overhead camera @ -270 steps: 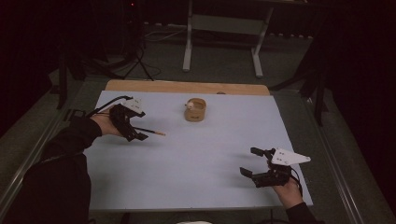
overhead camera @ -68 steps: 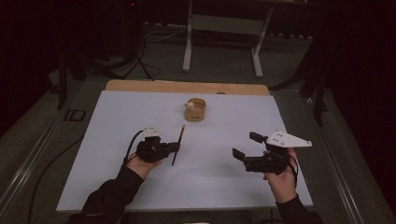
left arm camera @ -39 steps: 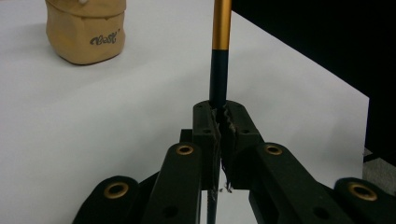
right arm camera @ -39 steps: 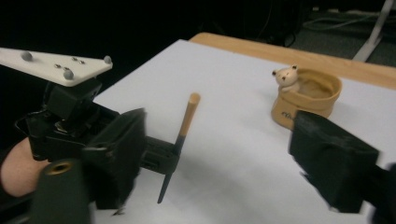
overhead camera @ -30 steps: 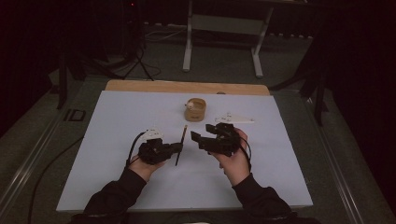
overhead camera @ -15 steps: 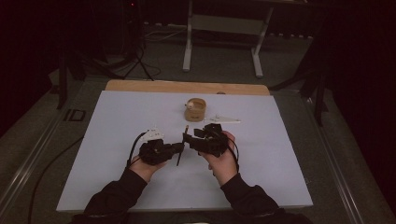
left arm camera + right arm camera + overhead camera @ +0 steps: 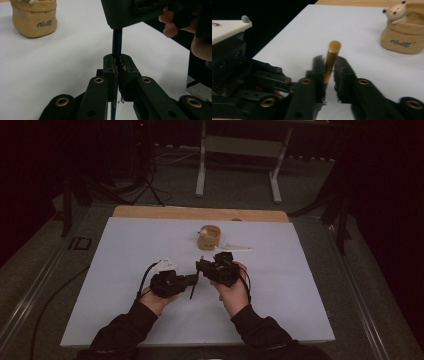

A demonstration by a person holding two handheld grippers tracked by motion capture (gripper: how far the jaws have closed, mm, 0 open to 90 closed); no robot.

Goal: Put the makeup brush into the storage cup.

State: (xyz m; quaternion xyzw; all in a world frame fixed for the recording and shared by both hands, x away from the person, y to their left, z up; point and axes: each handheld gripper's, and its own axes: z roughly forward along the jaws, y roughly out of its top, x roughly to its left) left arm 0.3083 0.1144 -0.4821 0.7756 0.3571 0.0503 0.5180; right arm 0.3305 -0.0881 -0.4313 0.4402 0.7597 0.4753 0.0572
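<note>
The pen (image 7: 117,42) is clamped tight in the left gripper (image 7: 117,68), while its gold end (image 7: 334,47) is being closed on by the right gripper (image 7: 329,67); a pot (image 7: 405,37) sits beyond.

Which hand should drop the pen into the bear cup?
Probably the right. Its tongs grip the pen's gold end and sit nearer the bear cup; the left tongs clamp its dark part.

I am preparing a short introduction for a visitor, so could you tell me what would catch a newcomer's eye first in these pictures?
At mid-table the left gripper and right gripper meet on one thin black pen with a gold end; the left is clamped on its dark shaft, and the right's jaws have just been closing around the gold end. Behind them, toward the far edge of the white table, stands a small tan pot with a bear figure at its rim.
</note>
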